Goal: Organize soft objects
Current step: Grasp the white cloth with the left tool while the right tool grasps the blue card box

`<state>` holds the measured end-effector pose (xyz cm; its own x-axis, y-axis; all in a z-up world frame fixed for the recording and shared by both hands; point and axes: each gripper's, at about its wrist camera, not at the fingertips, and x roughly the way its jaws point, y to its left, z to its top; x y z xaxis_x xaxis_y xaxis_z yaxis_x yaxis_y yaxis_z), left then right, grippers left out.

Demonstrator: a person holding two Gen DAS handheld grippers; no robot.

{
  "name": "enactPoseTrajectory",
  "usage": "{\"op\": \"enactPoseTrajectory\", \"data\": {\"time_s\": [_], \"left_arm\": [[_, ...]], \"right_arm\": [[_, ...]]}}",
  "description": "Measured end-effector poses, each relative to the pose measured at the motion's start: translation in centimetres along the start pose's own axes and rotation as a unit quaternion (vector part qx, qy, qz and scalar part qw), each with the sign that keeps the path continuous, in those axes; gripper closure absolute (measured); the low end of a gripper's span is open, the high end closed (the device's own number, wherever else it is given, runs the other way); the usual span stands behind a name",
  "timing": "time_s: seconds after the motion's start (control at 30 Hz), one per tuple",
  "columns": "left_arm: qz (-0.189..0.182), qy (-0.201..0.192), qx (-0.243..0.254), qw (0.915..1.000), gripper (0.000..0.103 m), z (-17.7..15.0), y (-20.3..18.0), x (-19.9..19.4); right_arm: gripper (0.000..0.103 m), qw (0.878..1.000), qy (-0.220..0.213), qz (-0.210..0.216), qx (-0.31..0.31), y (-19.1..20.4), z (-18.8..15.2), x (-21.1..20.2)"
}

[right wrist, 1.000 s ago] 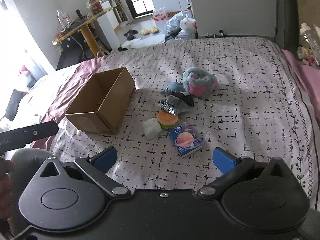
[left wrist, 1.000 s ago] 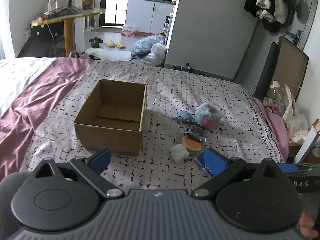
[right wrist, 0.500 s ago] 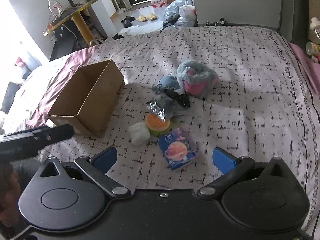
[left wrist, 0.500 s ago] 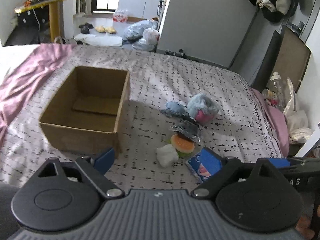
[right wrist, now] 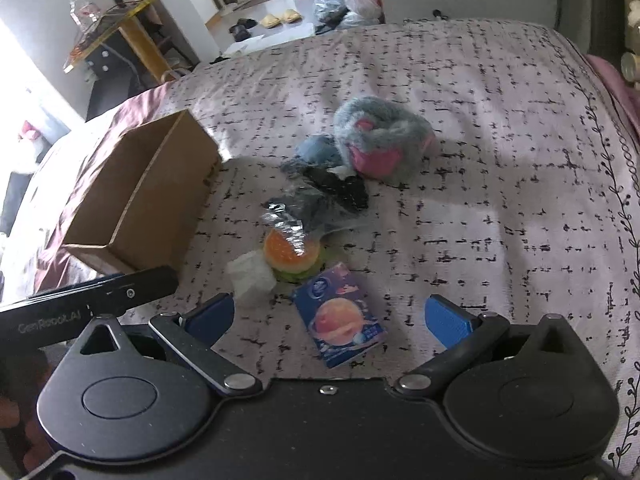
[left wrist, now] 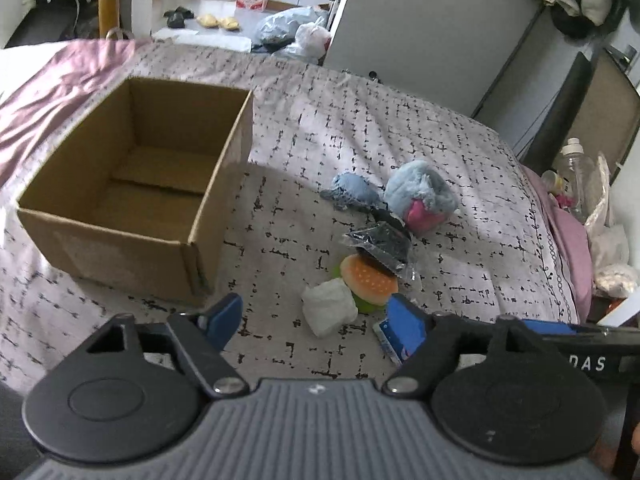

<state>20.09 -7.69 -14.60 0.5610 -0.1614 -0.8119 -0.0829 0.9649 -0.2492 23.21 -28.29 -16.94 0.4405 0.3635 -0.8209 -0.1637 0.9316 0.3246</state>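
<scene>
The left gripper had just been narrowing its jaws, though they were still apart with nothing between them; the right gripper stood spread and empty. Both had dropped closer to the bed than a second before, so a first pick looked near. Just ahead lay a white soft lump, a burger toy, a blue tissue pack, a dark wrapped bundle and a grey-pink plush. The cardboard box stood empty nearby. One gripper's side read "GenRobot.AI"; the pack's print was illegible.

Matt brown cardboard box, fluffy grey plush toy, glossy crinkled plastic packet, woven cloth bedspread
</scene>
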Motion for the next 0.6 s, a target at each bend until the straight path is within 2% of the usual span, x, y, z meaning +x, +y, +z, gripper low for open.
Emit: {"op": "enactPoseTrajectory", "data": {"time_s": [0.13,0.3,0.4,0.6], "left_arm": [[-0.015,0.023,-0.014,0.9995,0.041,0.0,0.1,1.9],[-0.022,0.041,-0.037,0.9982,0.054,-0.1,0.4,3.9],[-0.024,0.049,-0.046,0.9975,0.057,-0.2,0.4,4.8],[-0.017,0.060,-0.053,0.9966,0.057,-0.2,0.2,6.6]], "right_arm": [[0.002,1.000,0.010,-0.013,0.020,-1.1,0.0,1.1],[0.005,0.999,0.034,0.000,0.018,-1.3,0.0,2.9],[0.009,0.999,0.049,-0.002,0.023,-1.6,0.1,4.1],[0.021,0.997,0.066,-0.009,0.040,-2.5,0.3,5.8]]}}
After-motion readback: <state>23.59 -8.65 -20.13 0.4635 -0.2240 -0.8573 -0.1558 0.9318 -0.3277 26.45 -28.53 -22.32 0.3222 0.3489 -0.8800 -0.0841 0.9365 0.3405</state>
